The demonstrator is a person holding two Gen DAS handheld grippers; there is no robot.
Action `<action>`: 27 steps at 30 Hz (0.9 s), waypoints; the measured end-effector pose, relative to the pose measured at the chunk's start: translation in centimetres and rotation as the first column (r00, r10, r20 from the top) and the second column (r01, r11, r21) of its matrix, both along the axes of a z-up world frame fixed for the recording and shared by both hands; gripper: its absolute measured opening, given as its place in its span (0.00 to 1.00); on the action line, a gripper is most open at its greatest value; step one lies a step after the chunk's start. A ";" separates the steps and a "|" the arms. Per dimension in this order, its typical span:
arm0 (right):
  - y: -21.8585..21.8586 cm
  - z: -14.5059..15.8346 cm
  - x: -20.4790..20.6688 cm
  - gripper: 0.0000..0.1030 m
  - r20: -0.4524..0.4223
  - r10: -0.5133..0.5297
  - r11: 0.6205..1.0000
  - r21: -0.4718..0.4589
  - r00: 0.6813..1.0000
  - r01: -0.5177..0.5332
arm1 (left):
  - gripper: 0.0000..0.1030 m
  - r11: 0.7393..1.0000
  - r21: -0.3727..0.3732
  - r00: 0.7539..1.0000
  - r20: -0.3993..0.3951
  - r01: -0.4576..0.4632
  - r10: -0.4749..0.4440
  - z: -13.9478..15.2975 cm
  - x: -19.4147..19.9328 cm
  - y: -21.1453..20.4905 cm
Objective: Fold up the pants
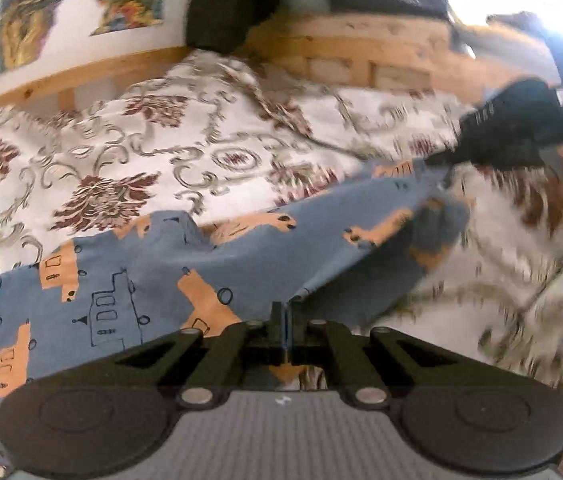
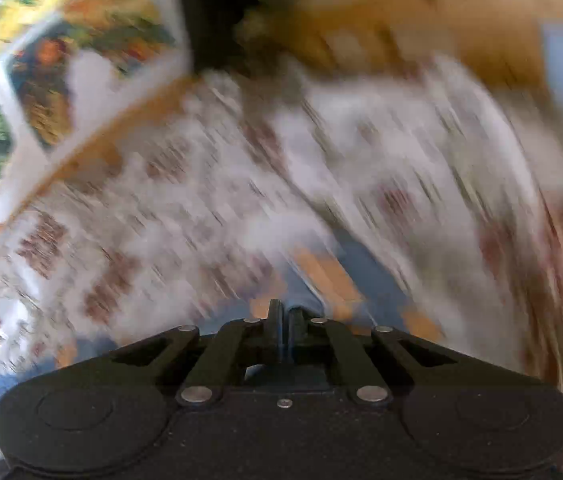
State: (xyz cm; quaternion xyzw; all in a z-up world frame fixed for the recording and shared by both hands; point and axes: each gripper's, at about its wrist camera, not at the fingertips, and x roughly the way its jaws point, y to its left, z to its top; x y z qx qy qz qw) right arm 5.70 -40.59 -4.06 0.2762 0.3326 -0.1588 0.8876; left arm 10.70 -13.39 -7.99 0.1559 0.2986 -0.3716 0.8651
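You have one pair of pants (image 1: 129, 280), blue with orange trucks, stretched over the patterned bedspread (image 1: 185, 136) on the bed. Your left tongs (image 1: 286, 312) pinch one edge of the cloth; your right tongs (image 2: 284, 316) pinch another edge, though that view is badly blurred.

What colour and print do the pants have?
The pants are blue with orange vehicle shapes and dark line drawings, clearest in the left wrist view.
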 end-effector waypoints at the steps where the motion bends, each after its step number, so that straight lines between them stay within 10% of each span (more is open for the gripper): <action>1: 0.0 -1.4 -0.6 0.01 -0.029 -0.003 1.000 0.022 1.000 0.004 | 0.01 1.000 0.022 1.000 0.008 0.010 -0.010 -0.4 -0.3 -0.2; 7: 0.3 -3.0 -1.4 0.02 -0.023 0.042 0.998 0.041 0.999 -0.041 | 0.01 0.998 0.056 1.000 0.008 -0.002 0.002 -1.2 -0.8 -0.2; 14: -2.5 -3.0 -2.1 0.31 0.037 0.016 0.990 0.142 0.999 -0.021 | 0.01 0.998 0.064 1.000 -0.008 -0.024 0.025 -1.4 -0.8 -0.1; 27: -5.5 -3.4 -1.3 0.37 0.020 -0.117 0.949 0.298 0.993 0.105 | 0.01 0.998 0.046 0.999 -0.030 -0.043 0.045 -1.3 -0.8 0.3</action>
